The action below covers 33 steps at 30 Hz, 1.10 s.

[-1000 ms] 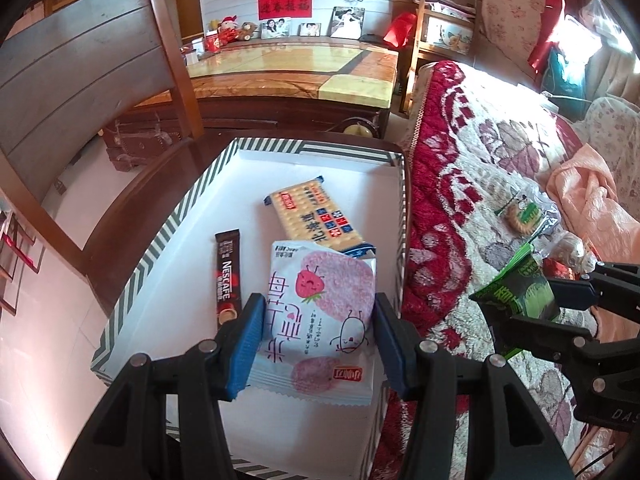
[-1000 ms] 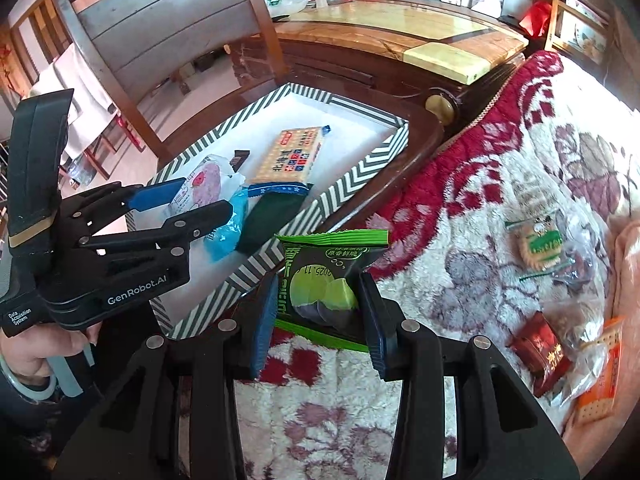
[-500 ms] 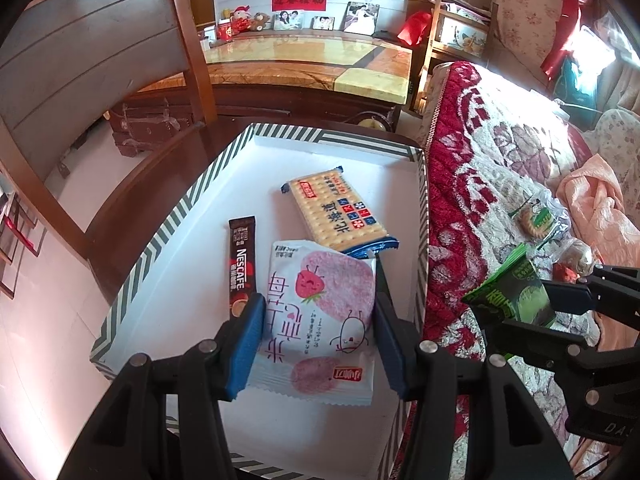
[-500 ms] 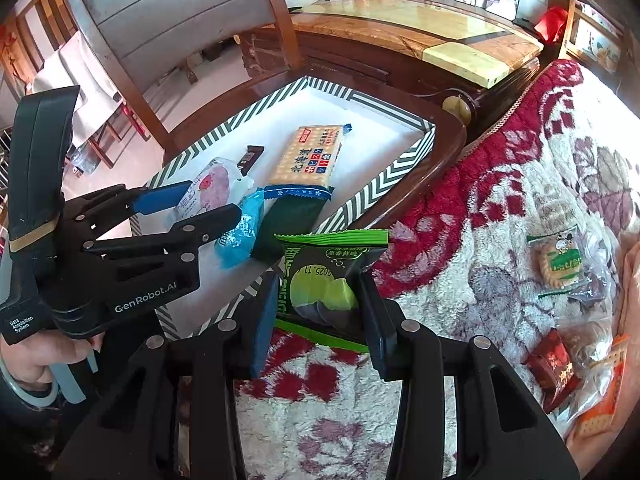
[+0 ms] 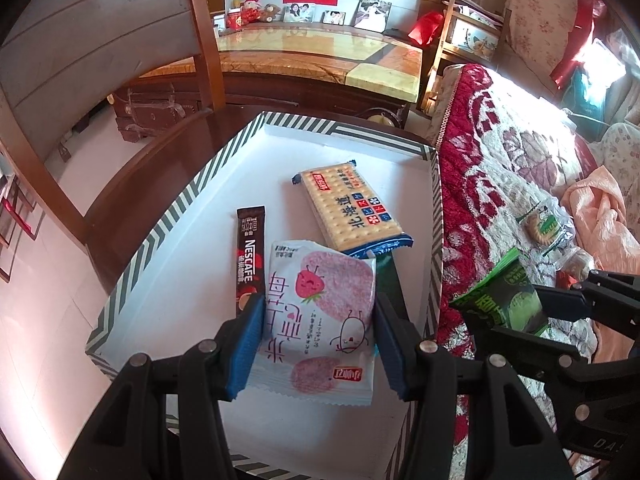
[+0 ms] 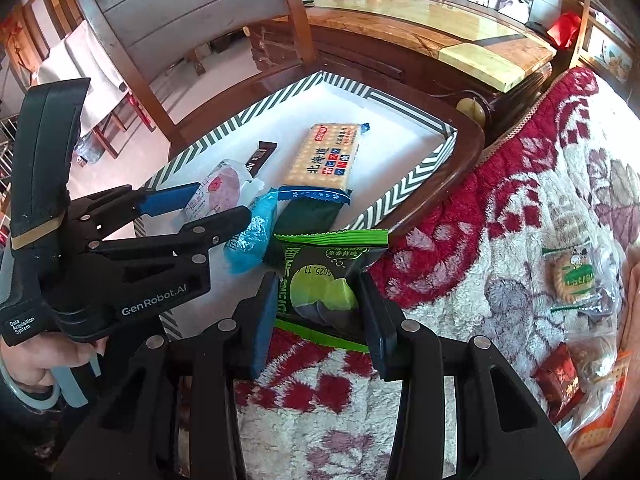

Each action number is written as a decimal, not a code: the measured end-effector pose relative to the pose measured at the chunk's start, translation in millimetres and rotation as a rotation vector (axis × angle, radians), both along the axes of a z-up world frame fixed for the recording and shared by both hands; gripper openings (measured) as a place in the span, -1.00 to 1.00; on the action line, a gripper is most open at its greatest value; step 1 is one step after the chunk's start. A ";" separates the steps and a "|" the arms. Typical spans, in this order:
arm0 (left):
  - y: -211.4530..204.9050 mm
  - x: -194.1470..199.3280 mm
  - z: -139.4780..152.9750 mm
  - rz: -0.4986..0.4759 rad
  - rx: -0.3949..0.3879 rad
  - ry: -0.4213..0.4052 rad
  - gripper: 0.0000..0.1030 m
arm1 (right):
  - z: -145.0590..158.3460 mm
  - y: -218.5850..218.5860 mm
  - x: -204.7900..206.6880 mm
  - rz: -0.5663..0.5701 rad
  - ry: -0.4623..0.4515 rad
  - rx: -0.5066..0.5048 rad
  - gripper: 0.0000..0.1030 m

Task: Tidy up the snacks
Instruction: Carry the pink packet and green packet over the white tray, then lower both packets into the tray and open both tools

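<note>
We look down on a shallow tray (image 5: 160, 236) with a white floor and a green-and-white striped rim, set on a dark wooden seat whose slatted chair back (image 5: 100, 40) rises at the tray's far left. Behind it stands a long table (image 5: 320, 56) with a glossy yellow stone top, carrying framed photos and small red ornaments under a red banner on the wall. Along the tray's right edge lies a red, white and mauve blanket (image 6: 500, 216) — plush and patterned — with loose snacks (image 6: 576, 280) scattered at its right side, well apart from the tray.

In the tray, a cracker pack (image 5: 350, 210) lies near the middle, angled toward the far right corner, its near end resting on a dark green packet (image 6: 310, 216). A coffee stick (image 5: 250, 256) lies just left of it, nearer the left rim, and a blue wrapper (image 6: 250, 240) shows beside the green packet.

Our left gripper (image 5: 316, 344) points steeply down over the tray's near end, its blue pads pressed on the two sides of a pink pouch (image 5: 320, 320) with a strawberry drawing; we cannot tell whether the pouch touches the floor. A hand (image 6: 36, 364) grips its handle at lower left in the right view.

Our right gripper (image 6: 318, 312) tilts down over the blanket just outside the tray's right rim, jaws narrow and clamped on a green pack (image 6: 324, 284), held flat toward the camera.
</note>
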<state>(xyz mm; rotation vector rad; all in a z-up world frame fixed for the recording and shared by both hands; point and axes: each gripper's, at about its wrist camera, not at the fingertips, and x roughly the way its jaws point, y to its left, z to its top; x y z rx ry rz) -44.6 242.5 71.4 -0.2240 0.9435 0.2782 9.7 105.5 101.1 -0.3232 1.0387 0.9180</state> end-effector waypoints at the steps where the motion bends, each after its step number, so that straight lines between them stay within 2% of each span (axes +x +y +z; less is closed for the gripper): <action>1: 0.6 0.4 -0.2 0.001 -0.003 0.001 0.10 | 0.0 1.2 0.5 0.003 0.000 0.000 -0.25; 33: 34.1 9.4 -14.6 0.081 -0.069 0.051 0.10 | -15.0 52.1 14.0 0.085 0.033 -0.022 -0.25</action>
